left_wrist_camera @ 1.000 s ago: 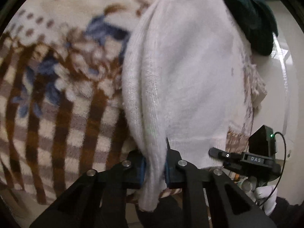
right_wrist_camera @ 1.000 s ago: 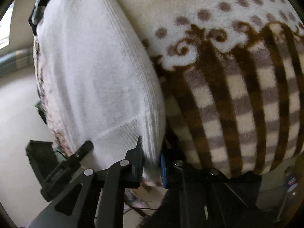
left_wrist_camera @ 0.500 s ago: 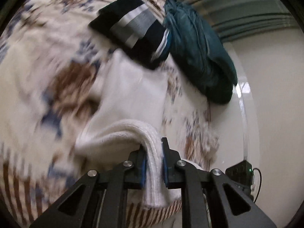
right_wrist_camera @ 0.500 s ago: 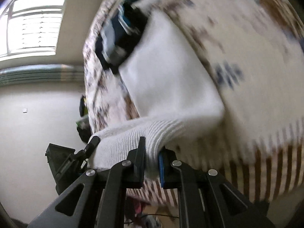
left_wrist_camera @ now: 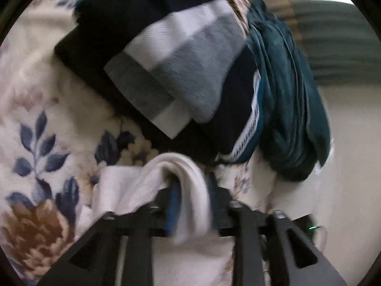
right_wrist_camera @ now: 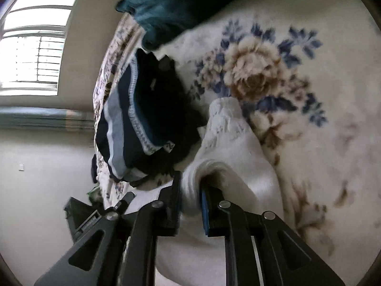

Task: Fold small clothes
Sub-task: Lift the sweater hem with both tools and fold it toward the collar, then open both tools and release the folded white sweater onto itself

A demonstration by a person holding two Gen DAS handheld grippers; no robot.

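A white knitted garment (left_wrist_camera: 152, 186) lies doubled over on the floral blanket (left_wrist_camera: 42, 109). My left gripper (left_wrist_camera: 191, 188) is shut on one edge of it, the cloth looped up between the fingers. My right gripper (right_wrist_camera: 190, 190) is shut on the other edge of the same white garment (right_wrist_camera: 233, 143). Both grippers sit low, close to the blanket, with the folded cloth under and behind them.
A folded pile of dark clothes with a grey and white striped piece (left_wrist_camera: 181, 66) lies just beyond the white garment; it also shows in the right wrist view (right_wrist_camera: 142, 119). A teal bundle (left_wrist_camera: 290, 95) lies at the bed's edge (right_wrist_camera: 166, 4). A window (right_wrist_camera: 33, 47) is left.
Both grippers have swung the white garment's held edge up and over from the striped end toward the dark pile, folding it in half, and have come down low on the blanket.
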